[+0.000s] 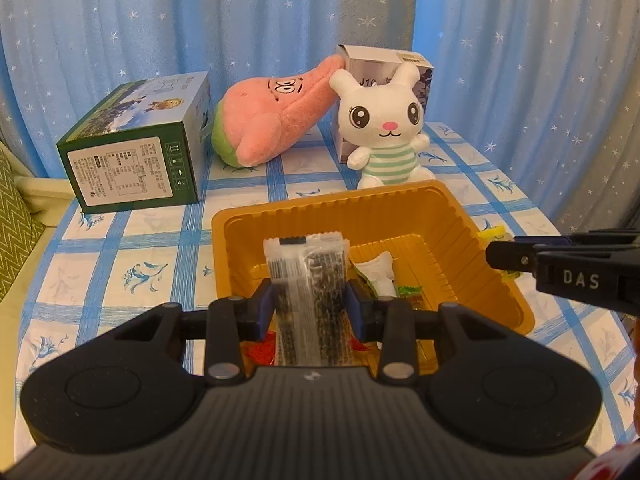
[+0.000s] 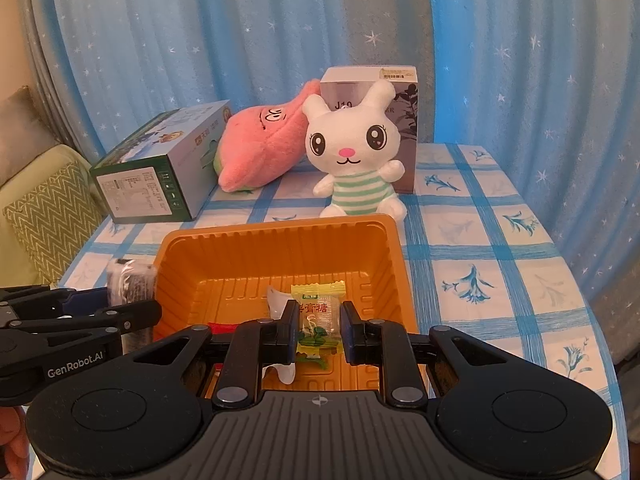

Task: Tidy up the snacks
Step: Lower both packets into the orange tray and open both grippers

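On the blue checked tablecloth (image 2: 480, 240) sits an orange tray (image 2: 276, 240), and both grippers hang over it. The left gripper (image 1: 310, 306) squeezes a long clear pack of dark seaweed snack (image 1: 306, 280) between its blue pads, and the pack stands up over the near side of the tray. The right gripper (image 2: 318, 330) pinches a small yellow candy (image 2: 318, 320) with green on its wrapper, held over the tray floor. Down in the tray lie a white wrapped snack (image 1: 380, 276), a green-edged one beside it, and something red near the front wall. Behind the tray sits a white bunny toy (image 2: 354, 160) in a striped shirt, leaning on a gray box (image 2: 404, 120). Next to it lies a pink plush toy (image 1: 272, 120), and a green box (image 1: 136, 152) lies on its side at the left.
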`<state>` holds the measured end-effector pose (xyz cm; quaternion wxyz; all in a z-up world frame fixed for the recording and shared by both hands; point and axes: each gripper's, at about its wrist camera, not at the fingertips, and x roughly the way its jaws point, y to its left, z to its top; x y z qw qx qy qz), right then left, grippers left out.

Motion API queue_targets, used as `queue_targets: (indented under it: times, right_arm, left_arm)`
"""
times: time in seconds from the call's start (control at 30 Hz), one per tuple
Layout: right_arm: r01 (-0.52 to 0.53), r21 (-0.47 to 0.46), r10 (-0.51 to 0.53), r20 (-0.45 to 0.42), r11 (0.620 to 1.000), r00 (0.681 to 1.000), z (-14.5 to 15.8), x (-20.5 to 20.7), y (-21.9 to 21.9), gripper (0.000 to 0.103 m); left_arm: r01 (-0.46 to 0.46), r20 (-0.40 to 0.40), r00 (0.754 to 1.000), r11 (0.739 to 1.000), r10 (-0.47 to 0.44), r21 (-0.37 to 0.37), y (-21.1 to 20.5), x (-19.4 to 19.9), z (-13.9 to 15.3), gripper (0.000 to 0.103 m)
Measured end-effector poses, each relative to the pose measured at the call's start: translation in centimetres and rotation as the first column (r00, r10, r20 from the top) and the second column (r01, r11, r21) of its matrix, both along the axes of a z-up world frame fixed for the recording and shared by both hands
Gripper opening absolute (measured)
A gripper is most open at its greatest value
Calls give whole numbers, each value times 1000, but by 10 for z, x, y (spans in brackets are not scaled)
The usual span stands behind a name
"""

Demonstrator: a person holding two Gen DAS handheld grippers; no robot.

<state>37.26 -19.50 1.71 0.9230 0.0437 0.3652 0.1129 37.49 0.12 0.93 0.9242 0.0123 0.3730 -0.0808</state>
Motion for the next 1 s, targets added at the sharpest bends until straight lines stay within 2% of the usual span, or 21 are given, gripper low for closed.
queue_targets:
  times: [1.0]
  right_arm:
    - [6,25,-5,-8,1000,1000,5,1,3,22]
  left_arm:
    - [-18,-6,1000,1000,18,-18,15,-18,-3,36]
